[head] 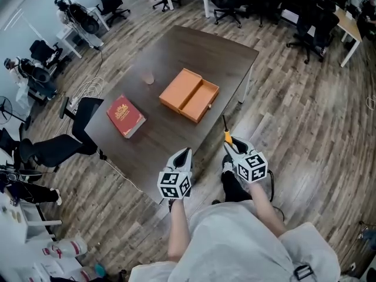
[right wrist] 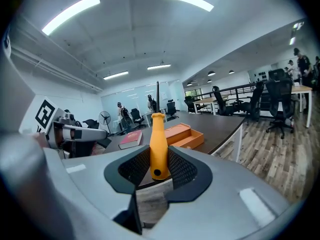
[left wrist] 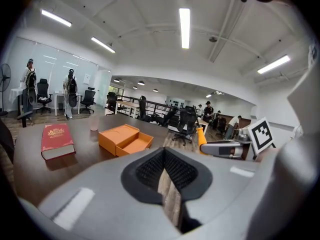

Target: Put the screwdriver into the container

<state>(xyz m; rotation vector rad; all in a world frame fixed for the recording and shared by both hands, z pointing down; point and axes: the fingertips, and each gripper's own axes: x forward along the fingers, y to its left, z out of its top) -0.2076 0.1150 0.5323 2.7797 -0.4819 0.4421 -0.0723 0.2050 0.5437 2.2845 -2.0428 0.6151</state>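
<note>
Right gripper point(head: 232, 144): clenched on the orange handle of the screwdriver point(head: 227, 135); in its own view the handle point(right wrist: 158, 144) stands upright between the two dark pads, with the thin dark shaft rising past the jaw tips.
Left gripper point(head: 184, 153): jaws pressed together at the tips with nothing between them point(left wrist: 164, 153); only wooden floor shows through the slit lower down.
Position of the grippers: the right one hangs over the floor point(head: 294, 116), just off the near right edge of the table point(head: 194, 46); the left one sits at the table's near edge, to the right one's left.
Container point(head: 189, 96): an orange box lying open on the table, ahead of both grippers and apart from them; forward and left of the screwdriver's tip. It holds no screwdriver.
Book point(head: 126, 116): red, flat on the table, left of the container and ahead-left of the left gripper.
Cup point(head: 148, 78): small and pale, beyond the book, to the container's left.
Person: both forearms reach forward to the grippers.
</note>
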